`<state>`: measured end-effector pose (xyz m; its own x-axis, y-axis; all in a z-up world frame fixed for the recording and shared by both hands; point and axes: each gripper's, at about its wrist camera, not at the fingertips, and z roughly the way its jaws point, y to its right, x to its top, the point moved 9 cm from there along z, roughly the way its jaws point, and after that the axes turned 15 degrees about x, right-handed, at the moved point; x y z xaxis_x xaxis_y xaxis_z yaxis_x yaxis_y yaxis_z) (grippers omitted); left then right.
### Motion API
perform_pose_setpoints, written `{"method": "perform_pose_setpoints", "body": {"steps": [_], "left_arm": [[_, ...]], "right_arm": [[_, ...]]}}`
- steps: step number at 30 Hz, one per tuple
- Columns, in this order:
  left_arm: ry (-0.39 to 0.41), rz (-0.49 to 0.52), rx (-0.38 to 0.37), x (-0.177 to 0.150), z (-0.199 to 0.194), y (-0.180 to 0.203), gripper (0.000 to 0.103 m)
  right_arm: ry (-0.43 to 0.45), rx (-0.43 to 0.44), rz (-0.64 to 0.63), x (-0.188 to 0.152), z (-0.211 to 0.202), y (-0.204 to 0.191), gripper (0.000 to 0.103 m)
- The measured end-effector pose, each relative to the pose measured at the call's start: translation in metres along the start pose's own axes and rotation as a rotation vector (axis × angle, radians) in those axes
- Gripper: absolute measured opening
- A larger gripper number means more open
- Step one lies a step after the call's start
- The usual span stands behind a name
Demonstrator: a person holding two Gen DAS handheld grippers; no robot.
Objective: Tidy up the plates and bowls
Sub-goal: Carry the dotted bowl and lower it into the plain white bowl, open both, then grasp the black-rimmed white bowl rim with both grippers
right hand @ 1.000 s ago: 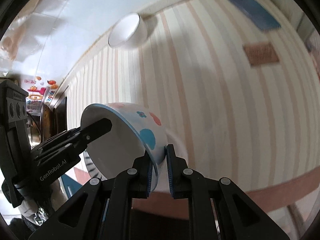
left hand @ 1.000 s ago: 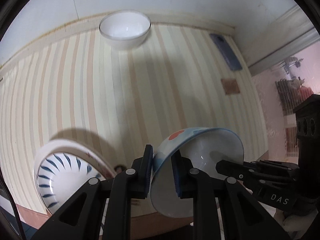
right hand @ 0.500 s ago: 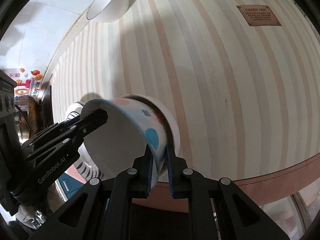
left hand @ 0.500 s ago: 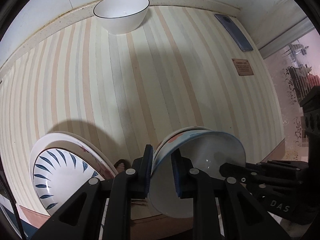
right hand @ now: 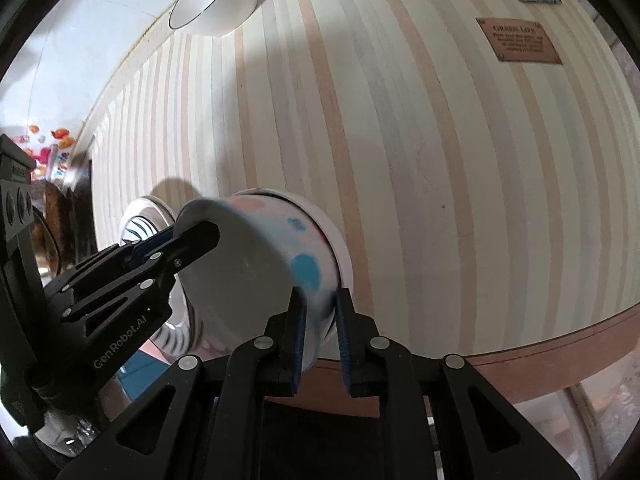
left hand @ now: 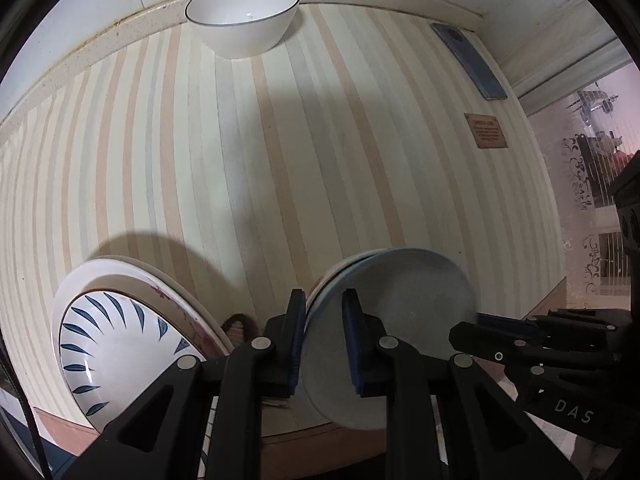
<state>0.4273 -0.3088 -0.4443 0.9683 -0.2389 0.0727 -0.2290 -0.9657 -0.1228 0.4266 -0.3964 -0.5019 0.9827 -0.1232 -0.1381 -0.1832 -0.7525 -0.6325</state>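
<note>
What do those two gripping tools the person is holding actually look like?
Both are matte black. The left gripper and right gripper each have two angular fingers with triangular cut-outs, silver rivets and dark blue pads on the inner faces. Seen from the other tool's camera, the left one's arm reads "GenRobot.AI" in pale letters and the right one's shows "DAS". No sleeves can be made out.
</note>
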Motion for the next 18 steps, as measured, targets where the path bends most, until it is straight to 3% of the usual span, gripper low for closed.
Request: {"method": "perform_pose_setpoints", "body": {"steps": [5,8,9,12,18], "left_arm": [[0.01,-0.052,-0.059,0.009,-0.018,-0.012,0.016],[0.085,-0.117,-0.064,0.041,-0.044,-0.038,0.019],[0.104,-0.141,-0.063,0.054,-0.05,-0.048,0.025],[0.157,-0.225,-0.037,0.104,-0.054,-0.084,0.027],[0.153,-0.358,-0.007,0.191,-0.015,-0.141,0.027]], "right_arm": [[-0.022,0.001,-0.007,0.01,-0.014,-0.002,0.018],[0.046,0.056,-0.007,0.037,-0.041,-0.014,0.019],[0.077,0.076,-0.012,0.05,-0.05,-0.019,0.022],[0.175,0.129,-0.039,0.106,-0.066,-0.037,0.049],[0.261,0.196,-0.062,0.214,-0.046,-0.059,0.05]]}}
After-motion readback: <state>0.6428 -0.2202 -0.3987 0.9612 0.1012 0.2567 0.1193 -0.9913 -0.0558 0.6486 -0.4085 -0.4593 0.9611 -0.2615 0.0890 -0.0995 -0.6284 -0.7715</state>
